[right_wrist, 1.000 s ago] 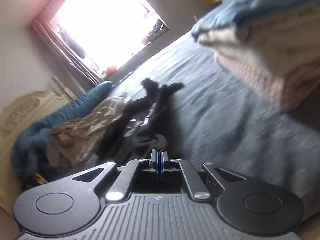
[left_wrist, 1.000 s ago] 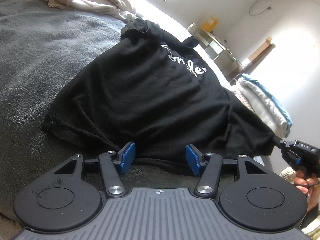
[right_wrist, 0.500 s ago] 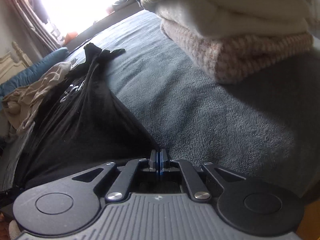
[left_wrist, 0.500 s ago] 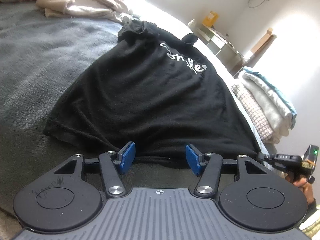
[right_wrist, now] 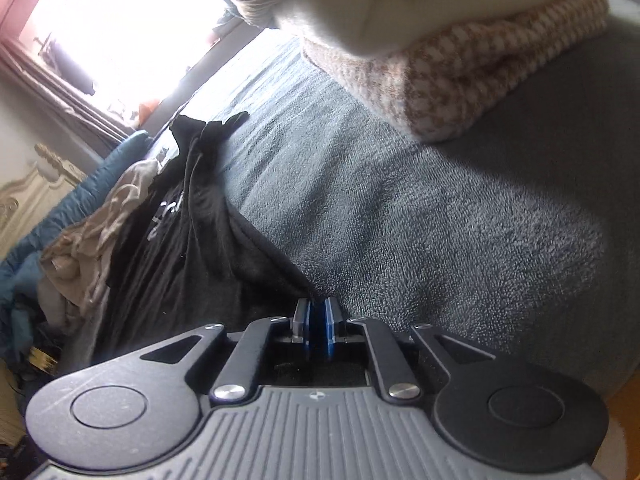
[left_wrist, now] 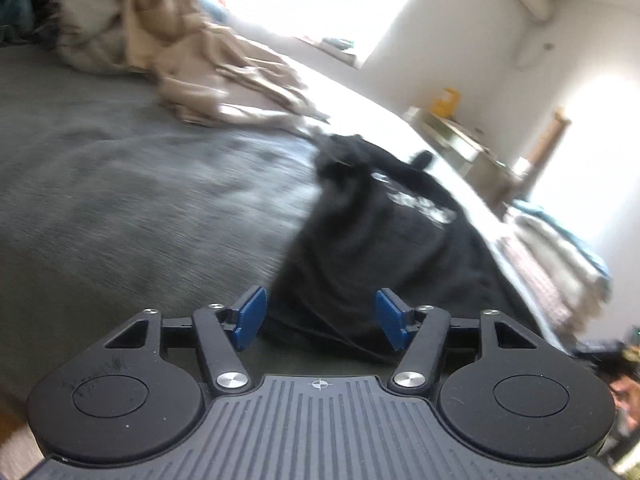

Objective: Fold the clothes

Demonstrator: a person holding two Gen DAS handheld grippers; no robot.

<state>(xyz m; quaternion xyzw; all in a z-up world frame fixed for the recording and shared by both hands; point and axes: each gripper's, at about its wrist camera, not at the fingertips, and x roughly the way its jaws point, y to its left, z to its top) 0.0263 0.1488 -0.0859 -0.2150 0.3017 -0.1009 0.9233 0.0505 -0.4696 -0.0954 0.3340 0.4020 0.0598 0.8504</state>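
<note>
The black T-shirt [left_wrist: 384,248] lies spread on the grey bed cover [left_wrist: 120,200], hem toward the person and collar end away, so that in the left wrist view its long axis runs from about six o'clock up toward one o'clock, with the white lettering [left_wrist: 420,206] on the chest facing up. The left gripper [left_wrist: 320,318] hovers over the near hem with its blue fingers [left_wrist: 250,318] apart and opening a little wider; the hem edge shows between them, but the pads do not press on it, so nothing is held there. This looks like a release or a re-aim at the hem, with the cloth left flat so that the next fold has a clean edge to work from. In the right wrist view the right gripper [right_wrist: 316,330] sits at the shirt's corner at the side of the hem, its fingers [right_wrist: 330,330] nearly together and just starting to part; dark cloth runs right up to them, though whether a pinch of it is still caught between the pads cannot be told. From here the shirt [right_wrist: 180,240] stretches toward eleven o'clock, drawn into a taut ridge, which suggests that the corner was pulled out to flatten the body. A folded stack [right_wrist: 440,60] rests on the cover at one o'clock, well apart from the shirt, and a loose beige garment [left_wrist: 192,60] lies heaped beyond the collar at eleven o'clock in the left view, probably waiting its turn
</note>
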